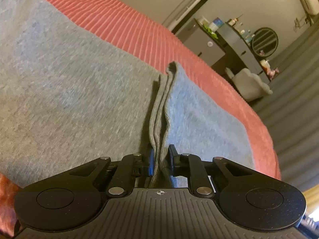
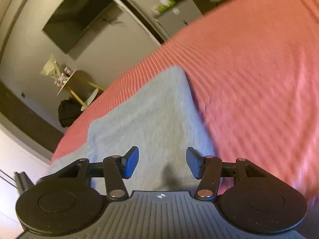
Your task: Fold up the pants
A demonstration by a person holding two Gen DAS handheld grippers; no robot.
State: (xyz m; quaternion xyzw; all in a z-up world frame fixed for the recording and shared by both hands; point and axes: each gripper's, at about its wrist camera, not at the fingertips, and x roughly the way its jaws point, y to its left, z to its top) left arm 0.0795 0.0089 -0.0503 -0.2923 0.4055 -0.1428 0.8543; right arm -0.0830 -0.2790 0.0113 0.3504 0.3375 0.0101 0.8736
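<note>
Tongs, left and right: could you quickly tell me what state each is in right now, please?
Left tongs: closed on the ribbed hem of the grey pants.
Right tongs: open, holding nothing, above the pants.

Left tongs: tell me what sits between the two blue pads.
In the left wrist view, the left tongs are shut on the ribbed hem edge of the grey pants; several stacked layers of it fill the gap between the pads.
</note>
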